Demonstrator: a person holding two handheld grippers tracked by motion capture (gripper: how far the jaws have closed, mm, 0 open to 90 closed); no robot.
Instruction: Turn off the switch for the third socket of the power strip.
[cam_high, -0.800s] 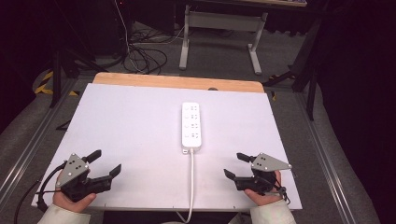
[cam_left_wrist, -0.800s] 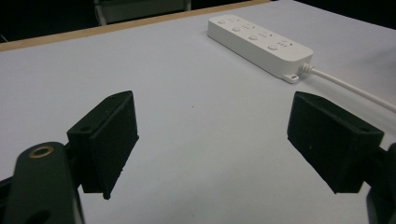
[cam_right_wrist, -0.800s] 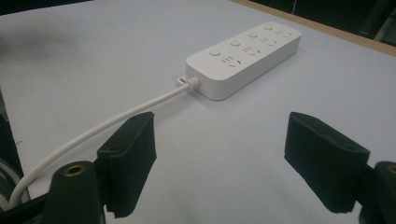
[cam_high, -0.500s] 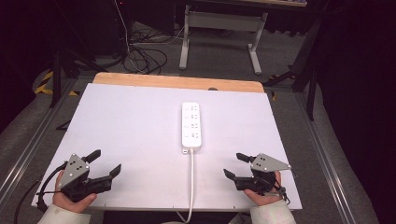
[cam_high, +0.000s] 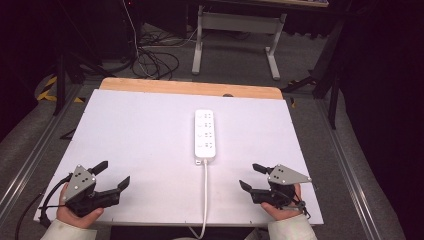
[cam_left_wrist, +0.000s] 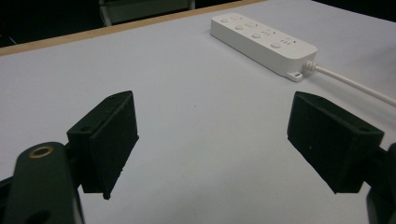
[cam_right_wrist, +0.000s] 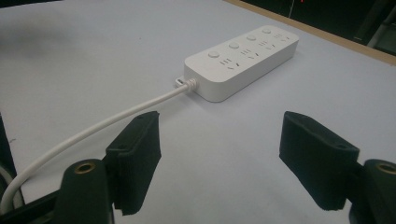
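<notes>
**Both grippers parked, power strip untouched**

Barely shifted since the earlier high view: no movement worth naming in either hand, none in the strip or its cord. Same resting places at the near edge of the white table (cam_high: 150, 130), same spread of the jaws.

Left gripper (cam_high: 113, 176) held low at the near left corner, jaws wide apart, nothing between them but bare tabletop, as seen along its own black jaws in the left gripper view (cam_left_wrist: 212, 140). Right gripper (cam_high: 252, 176) held at the near right, jaws likewise standing wide, gripping nothing; bare table between the pads in the right gripper view (cam_right_wrist: 219, 161).

White power strip (cam_high: 205, 135) lying flat near the middle of the table, long axis running away from the person, well apart from both grippers. Cord (cam_high: 205, 195) leaving its near end, running straight back toward the near edge between the two hands and dropping off the table there. Seen closer in the right gripper view, strip (cam_right_wrist: 243, 58) ahead and cord (cam_right_wrist: 116, 121) passing just left of the left-hand jaw.

Judged from the stillness: work on the strip not yet begun, probably a pause before the first reach. Both hands free and open, so either ready to move in; the right seemingly nearer to the cord.
</notes>
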